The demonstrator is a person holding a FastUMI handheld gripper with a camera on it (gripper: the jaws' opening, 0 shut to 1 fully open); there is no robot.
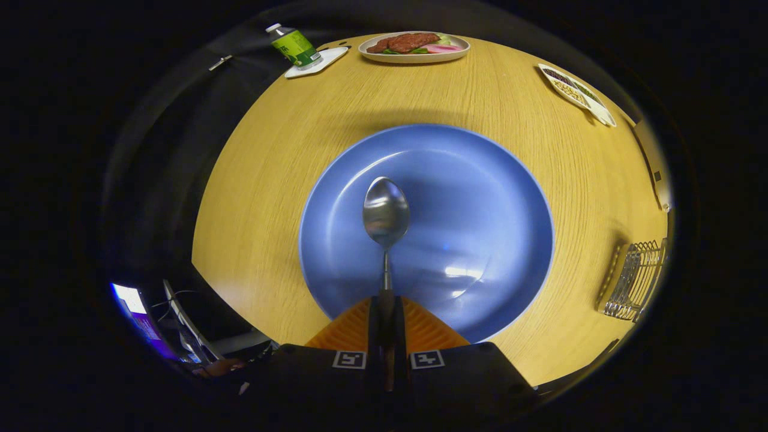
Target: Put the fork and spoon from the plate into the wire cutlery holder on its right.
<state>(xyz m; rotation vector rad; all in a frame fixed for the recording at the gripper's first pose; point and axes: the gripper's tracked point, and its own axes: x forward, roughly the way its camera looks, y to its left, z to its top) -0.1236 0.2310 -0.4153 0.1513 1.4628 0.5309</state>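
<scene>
My gripper (386, 303) is shut on the handle of a metal spoon (386, 211), which sticks straight out ahead of the fingers with its bowl hanging over a large blue plate (480, 198). The plate lies on the round wooden table (270, 180) directly below and beyond the fingers. The spoon looks lifted a little off the plate. The wire cutlery holder (636, 279) stands to the right of the plate near the table's rim, with what looks like a fork's metal handle inside it.
At the table's far side stands a plate of meat and vegetables (414, 47). A green-labelled bottle (294, 47) rests on a white tray beyond the plate to the left. A white divided dish of beans (576, 93) sits far right. A lit screen (135, 312) and cables lie below the table's near left edge.
</scene>
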